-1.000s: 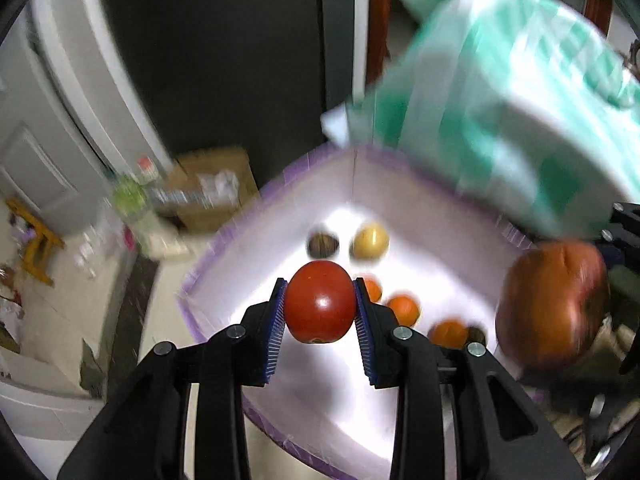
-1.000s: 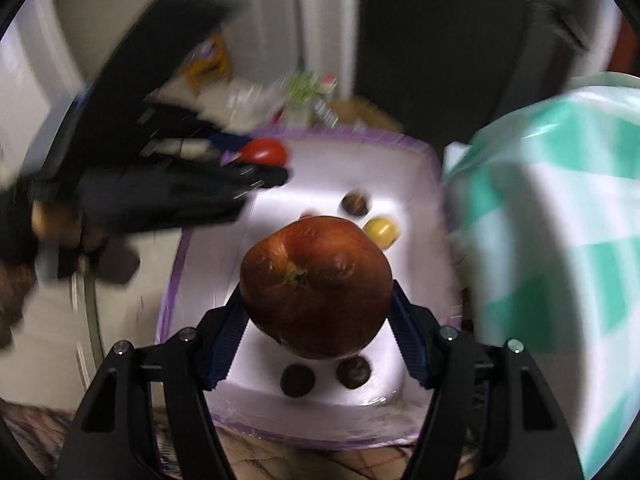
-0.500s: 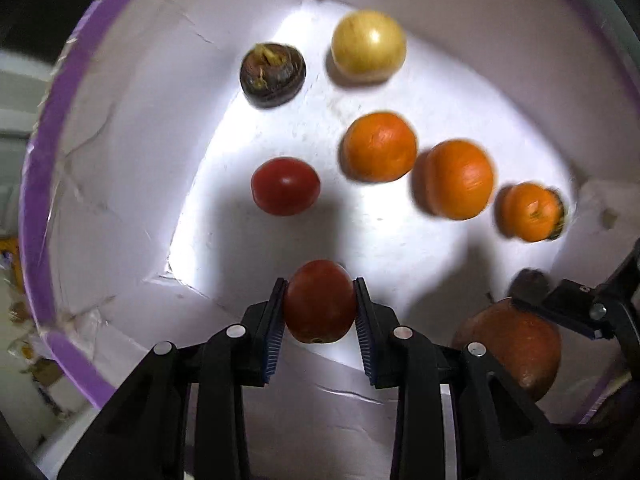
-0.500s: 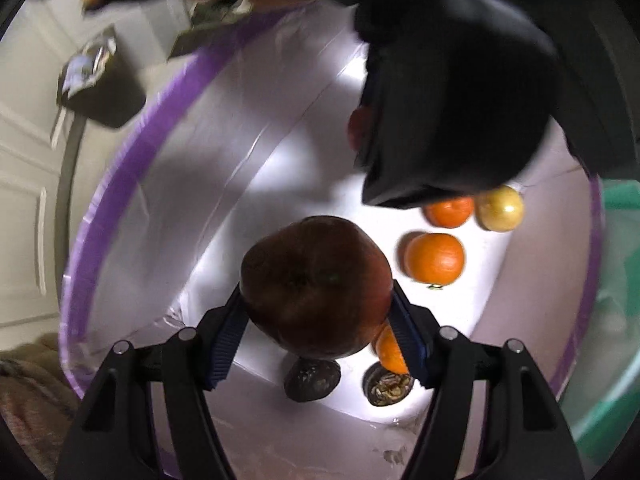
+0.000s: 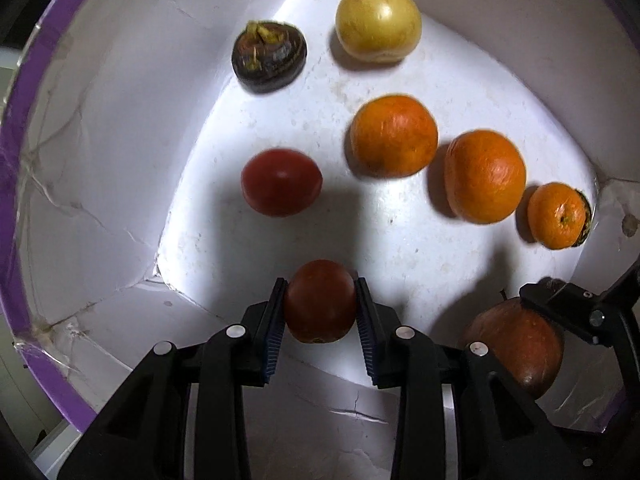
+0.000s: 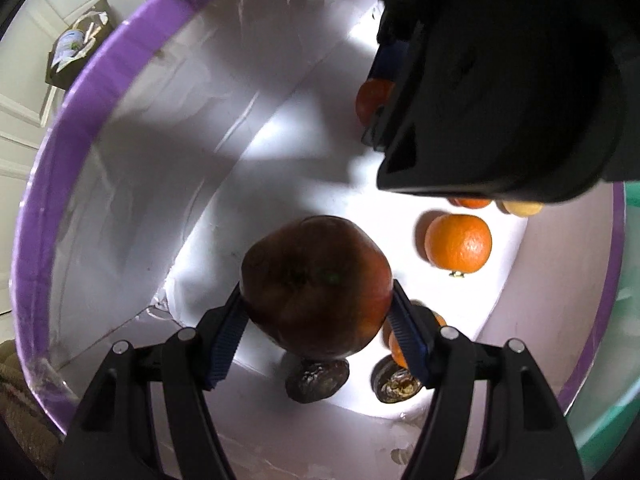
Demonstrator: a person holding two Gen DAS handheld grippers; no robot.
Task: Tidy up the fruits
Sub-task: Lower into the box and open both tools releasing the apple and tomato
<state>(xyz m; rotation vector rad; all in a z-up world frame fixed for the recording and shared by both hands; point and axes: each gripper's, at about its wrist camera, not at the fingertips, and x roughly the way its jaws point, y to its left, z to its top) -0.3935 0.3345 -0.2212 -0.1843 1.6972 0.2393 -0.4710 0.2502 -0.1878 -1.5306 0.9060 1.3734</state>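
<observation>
My left gripper (image 5: pixel 320 306) is shut on a small red tomato (image 5: pixel 319 300), held low inside the white box with a purple rim (image 5: pixel 24 92). My right gripper (image 6: pixel 318 312) is shut on a large dark red apple (image 6: pixel 316 284), also inside the box; the apple shows at the lower right of the left wrist view (image 5: pixel 516 344). On the box floor lie another red tomato (image 5: pixel 281 188), three oranges (image 5: pixel 394 136), a yellow fruit (image 5: pixel 378 22) and a dark brown fruit (image 5: pixel 269 60).
The left gripper's black body (image 6: pixel 492 80) fills the upper right of the right wrist view. Two dark fruits (image 6: pixel 318 376) lie under the apple near the box wall. A green-and-white bag (image 6: pixel 630 280) sits outside the box on the right.
Both grippers have dropped from above the box down into it, each still holding its fruit. In the last half second they moved closer to the floor.
</observation>
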